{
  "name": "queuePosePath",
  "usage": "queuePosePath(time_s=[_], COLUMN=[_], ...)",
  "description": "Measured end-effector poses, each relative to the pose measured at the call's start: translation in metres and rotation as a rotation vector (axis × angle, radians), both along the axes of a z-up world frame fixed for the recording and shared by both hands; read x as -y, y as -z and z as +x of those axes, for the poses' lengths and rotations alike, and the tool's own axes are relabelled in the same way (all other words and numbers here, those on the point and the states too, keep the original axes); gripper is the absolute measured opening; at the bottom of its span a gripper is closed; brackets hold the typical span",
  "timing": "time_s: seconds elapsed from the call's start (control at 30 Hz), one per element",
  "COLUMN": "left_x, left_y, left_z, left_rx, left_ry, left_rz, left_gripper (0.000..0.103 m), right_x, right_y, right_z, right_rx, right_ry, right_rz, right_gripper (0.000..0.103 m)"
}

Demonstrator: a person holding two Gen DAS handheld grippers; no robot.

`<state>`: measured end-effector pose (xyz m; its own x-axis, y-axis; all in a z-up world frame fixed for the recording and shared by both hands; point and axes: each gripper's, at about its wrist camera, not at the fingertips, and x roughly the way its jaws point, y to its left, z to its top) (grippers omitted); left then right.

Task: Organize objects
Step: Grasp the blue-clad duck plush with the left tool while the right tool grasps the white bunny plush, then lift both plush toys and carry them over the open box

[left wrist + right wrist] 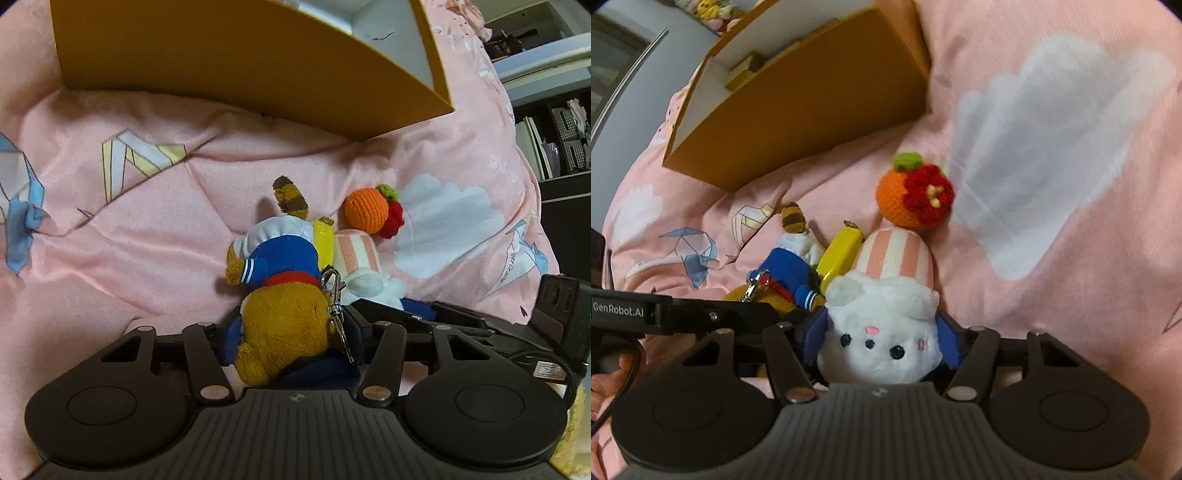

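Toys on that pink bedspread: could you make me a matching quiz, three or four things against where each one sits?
Things:
1. brown bear plush
2. white plush
3. crocheted orange
4. yellow box

Places:
A. lying free on the bedspread, beyond both toys
B. between the left tongs
C. standing open at the far side
D. between the right tongs

Pairs: 1-B, 2-D, 3-A, 4-C
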<state>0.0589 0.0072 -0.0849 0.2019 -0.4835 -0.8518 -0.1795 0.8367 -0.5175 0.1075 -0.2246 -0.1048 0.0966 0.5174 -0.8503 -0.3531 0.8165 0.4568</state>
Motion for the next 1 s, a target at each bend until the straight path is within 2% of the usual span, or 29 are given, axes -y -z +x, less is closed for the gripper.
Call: queuePosePath(time_s=[0.37, 0.5, 1.0], left_x=[-0.006, -0.006, -0.010], left_y=[-0.043, -0.060, -0.125], left_z=[-0.016, -0.019, -0.003], left_rx=[0.188, 0.264, 0.502], left_ry=[-0.016, -0.015, -0.054], left_rz=[0.081, 0.112, 0.128], left_gripper=[0.061, 0.061, 0.061], right_x=[-0.013, -0.011, -0.028], right_y=[-0.052, -0.071, -0.146], right_z=[-0.017, -0.017, -0.005], right_rx=[0.273, 0.350, 0.607], right_ry=[-0.088, -0.112, -0.154], right_rz=[-0.063, -0.054, 0.028], right_gripper=[0.062, 0.062, 0.062])
